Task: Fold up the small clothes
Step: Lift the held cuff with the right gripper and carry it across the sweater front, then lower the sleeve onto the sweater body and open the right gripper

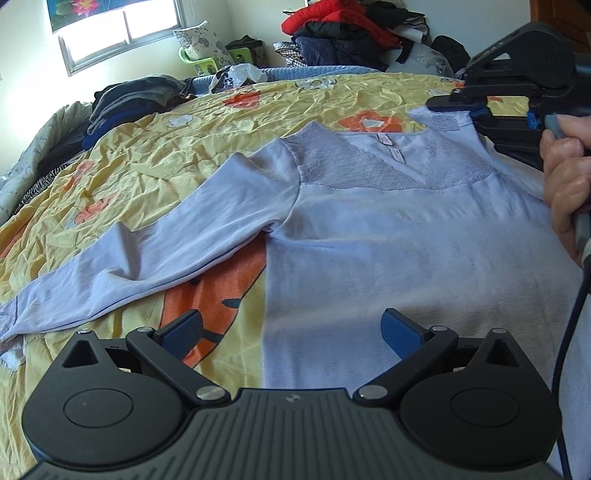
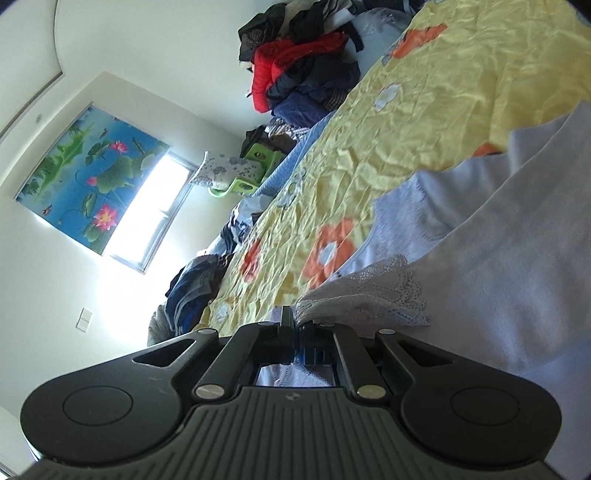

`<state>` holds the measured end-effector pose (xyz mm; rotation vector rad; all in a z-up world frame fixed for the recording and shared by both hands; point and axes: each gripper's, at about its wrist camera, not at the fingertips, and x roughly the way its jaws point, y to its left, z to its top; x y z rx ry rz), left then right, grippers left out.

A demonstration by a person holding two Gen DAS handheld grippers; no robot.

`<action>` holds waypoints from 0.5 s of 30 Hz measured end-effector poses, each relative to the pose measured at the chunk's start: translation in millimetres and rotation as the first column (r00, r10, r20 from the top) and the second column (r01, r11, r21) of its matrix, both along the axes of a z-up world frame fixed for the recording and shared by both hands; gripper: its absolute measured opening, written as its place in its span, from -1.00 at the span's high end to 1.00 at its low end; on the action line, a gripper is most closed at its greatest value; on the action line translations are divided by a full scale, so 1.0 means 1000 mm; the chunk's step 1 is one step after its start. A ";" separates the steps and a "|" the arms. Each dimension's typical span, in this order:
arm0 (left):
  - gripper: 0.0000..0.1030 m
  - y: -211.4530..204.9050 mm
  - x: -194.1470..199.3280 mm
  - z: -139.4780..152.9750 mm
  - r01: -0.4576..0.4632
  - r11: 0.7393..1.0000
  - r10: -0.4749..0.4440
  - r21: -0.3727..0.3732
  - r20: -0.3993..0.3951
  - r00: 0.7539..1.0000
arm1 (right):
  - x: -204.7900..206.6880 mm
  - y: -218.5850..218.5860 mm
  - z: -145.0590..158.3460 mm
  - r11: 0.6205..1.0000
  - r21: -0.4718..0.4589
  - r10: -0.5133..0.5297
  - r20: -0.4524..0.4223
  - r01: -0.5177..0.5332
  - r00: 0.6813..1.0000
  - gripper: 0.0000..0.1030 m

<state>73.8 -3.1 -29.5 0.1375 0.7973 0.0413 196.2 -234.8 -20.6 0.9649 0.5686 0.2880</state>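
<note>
A pale lilac long-sleeved top [image 1: 388, 236] with a lace yoke lies face up on the yellow flowered bedspread [image 1: 155, 155]. One sleeve [image 1: 122, 266] stretches out to the left. My left gripper [image 1: 291, 332] hovers open over the top's lower left edge, nothing between its blue pads. My right gripper [image 1: 465, 107], held by a hand [image 1: 565, 177], is at the top's right shoulder. In the right wrist view that gripper [image 2: 295, 325] is shut on the lace cuff [image 2: 369, 291] of the other sleeve, which is drawn across the top [image 2: 517, 258].
Piles of dark and red clothes [image 1: 343, 33] lie at the far end of the bed. A stack of folded dark garments [image 1: 129, 103] sits at the left edge. A green stool with a pillow [image 1: 207, 51] stands under the window [image 1: 110, 33].
</note>
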 end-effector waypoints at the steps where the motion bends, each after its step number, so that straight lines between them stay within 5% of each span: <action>1: -1.00 0.002 0.000 0.000 -0.005 1.000 0.005 -0.001 -0.001 1.000 | 0.002 0.006 0.000 1.000 -0.001 0.009 0.002 -0.009 1.000 0.85; 15: -1.00 0.036 0.000 -0.001 -0.075 0.997 0.075 -0.015 -0.007 0.997 | 0.025 0.087 -0.002 0.985 -0.027 0.169 -0.010 -0.169 0.986 0.85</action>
